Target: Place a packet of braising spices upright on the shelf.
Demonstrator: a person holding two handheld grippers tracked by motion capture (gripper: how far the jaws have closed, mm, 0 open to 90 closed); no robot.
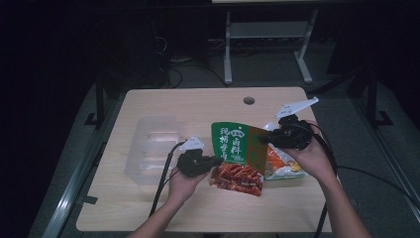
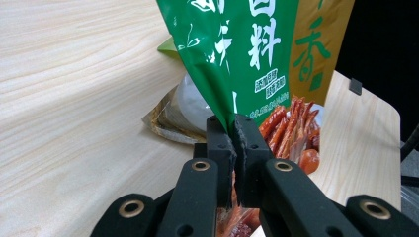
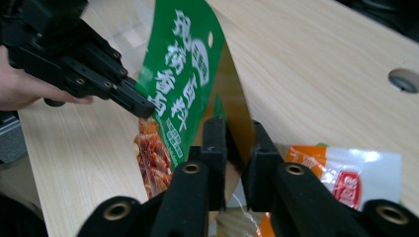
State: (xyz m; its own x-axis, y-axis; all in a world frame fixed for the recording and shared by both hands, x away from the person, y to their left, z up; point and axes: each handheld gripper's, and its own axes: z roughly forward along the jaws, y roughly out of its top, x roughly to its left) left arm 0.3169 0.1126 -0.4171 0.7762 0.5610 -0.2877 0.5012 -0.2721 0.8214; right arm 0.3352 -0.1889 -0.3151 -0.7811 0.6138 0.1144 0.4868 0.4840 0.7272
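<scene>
Left gripper (image 2: 232,129) jaws clamp the green snack bag (image 1: 233,144), right gripper (image 3: 235,138) jaws part around its other edge, nothing reached the clear container (image 1: 148,148) yet.

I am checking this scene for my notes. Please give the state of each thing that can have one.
green snack bag: lifted, standing up from the table, gripped at both edges.
left gripper: fingers shut on the green snack bag's edge.
right gripper: fingers slightly apart, the bag's edge between them.
orange packet: lying flat on the table.
clear plastic container: lying on the table, contents unclear.
</scene>
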